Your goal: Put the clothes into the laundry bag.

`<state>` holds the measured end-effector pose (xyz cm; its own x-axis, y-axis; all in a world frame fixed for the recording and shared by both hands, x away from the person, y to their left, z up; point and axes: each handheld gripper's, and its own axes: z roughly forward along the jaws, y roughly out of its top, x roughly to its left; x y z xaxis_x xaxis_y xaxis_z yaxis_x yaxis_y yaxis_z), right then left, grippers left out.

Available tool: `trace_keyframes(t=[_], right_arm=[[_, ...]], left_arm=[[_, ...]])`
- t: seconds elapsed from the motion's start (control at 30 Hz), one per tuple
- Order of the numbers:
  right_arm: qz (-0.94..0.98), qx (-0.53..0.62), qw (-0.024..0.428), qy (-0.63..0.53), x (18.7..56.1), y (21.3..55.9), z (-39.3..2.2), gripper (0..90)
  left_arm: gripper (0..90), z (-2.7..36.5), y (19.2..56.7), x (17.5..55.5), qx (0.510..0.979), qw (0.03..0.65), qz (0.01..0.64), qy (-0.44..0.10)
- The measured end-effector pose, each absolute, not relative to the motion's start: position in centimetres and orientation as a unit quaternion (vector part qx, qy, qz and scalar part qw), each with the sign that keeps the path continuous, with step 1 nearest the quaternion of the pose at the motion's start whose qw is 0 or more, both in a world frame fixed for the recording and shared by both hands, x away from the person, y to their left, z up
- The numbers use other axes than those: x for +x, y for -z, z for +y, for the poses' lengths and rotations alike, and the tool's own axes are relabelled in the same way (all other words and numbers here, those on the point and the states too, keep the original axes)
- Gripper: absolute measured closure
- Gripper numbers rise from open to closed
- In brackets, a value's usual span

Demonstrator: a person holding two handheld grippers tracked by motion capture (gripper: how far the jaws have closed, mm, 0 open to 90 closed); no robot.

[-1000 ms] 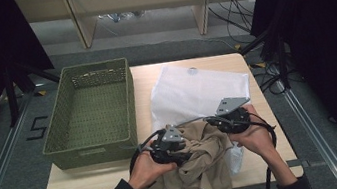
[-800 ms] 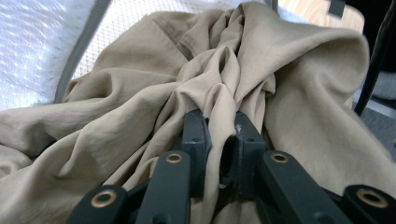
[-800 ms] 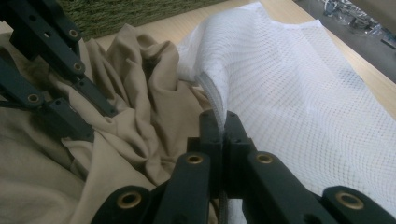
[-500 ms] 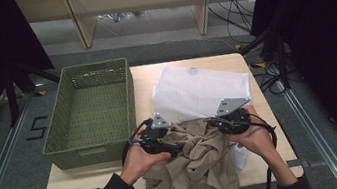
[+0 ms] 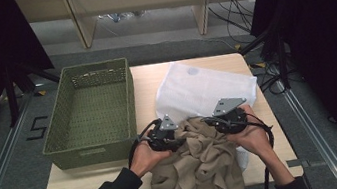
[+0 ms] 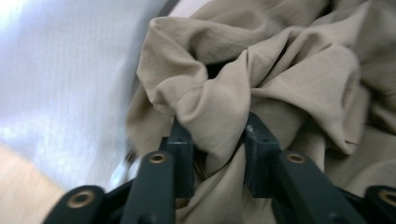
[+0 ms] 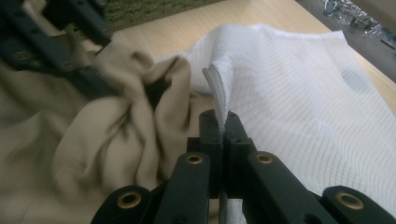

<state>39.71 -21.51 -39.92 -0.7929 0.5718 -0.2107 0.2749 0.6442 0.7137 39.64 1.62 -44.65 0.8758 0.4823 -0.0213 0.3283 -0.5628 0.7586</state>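
Note:
A crumpled tan garment [image 5: 202, 165] lies at the table's front edge, partly over a white mesh bag [image 5: 201, 87]. My left gripper [image 5: 179, 137] is at the garment's left side. In the left gripper view its jaws [image 6: 219, 135] have just been closing and now pinch a fold of the tan cloth [image 6: 289, 79]. My right gripper [image 5: 212, 121] is at the garment's upper right. In the right gripper view it [image 7: 223, 126] is shut on a raised edge of the white mesh bag [image 7: 303, 93], with the tan cloth [image 7: 70, 140] to its left.
A green woven basket [image 5: 94, 153] stands empty on the left of the wooden table [image 5: 88, 182]. Past the table's far edge are shelf legs and cables on the floor. Dark curtains hang at both sides.
The left hand went a little left off the cloth half a second ago, then came back right onto the tan garment. The right hand and the white bag kept still.

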Motion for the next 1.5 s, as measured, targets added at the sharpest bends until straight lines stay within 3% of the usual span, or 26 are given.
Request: trace_keyframes(t=[0.27,0.4,0.57,0.63,0.7,0.83,0.97,1.2,1.4,1.5], right_arm=[[0.881,0.219,0.219,-0.359,39.2,38.9,-20.9,90.0],[0.877,0.216,0.222,-0.367,39.1,38.5,-21.2,90.0],[0.880,0.214,0.222,-0.362,38.5,38.1,-21.5,90.0],[0.881,0.210,0.222,-0.361,38.3,38.0,-21.6,90.0],[0.883,0.206,0.220,-0.360,38.1,38.1,-21.6,90.0],[0.887,0.204,0.217,-0.353,37.9,38.5,-21.8,90.0],[0.889,0.206,0.215,-0.349,38.0,38.9,-21.8,90.0],[0.890,0.209,0.210,-0.347,37.8,39.0,-21.7,90.0],[0.892,0.209,0.204,-0.345,38.0,39.3,-21.6,90.0],[0.891,0.214,0.206,-0.343,38.0,39.3,-21.7,90.0]], left_arm=[[76.1,-0.2,44.5,40.9,0.881,0.406,0.225,-0.095],[76.8,-0.5,45.9,43.1,0.866,0.393,0.293,-0.102],[77.0,0.2,45.9,44.0,0.854,0.376,0.323,-0.157],[76.5,0.8,46.0,44.4,0.844,0.387,0.345,-0.141],[71.1,1.6,46.0,44.3,0.828,0.406,0.370,-0.114],[43.4,3.7,44.0,42.0,0.816,0.422,0.377,-0.115],[25.9,5.4,42.9,39.4,0.836,0.412,0.356,-0.073],[16.1,6.5,46.3,38.0,0.857,0.395,0.330,-0.019],[15.3,3.8,46.3,36.0,0.863,0.415,0.286,0.031],[15.2,2.2,46.4,35.1,0.876,0.407,0.259,0.017]])
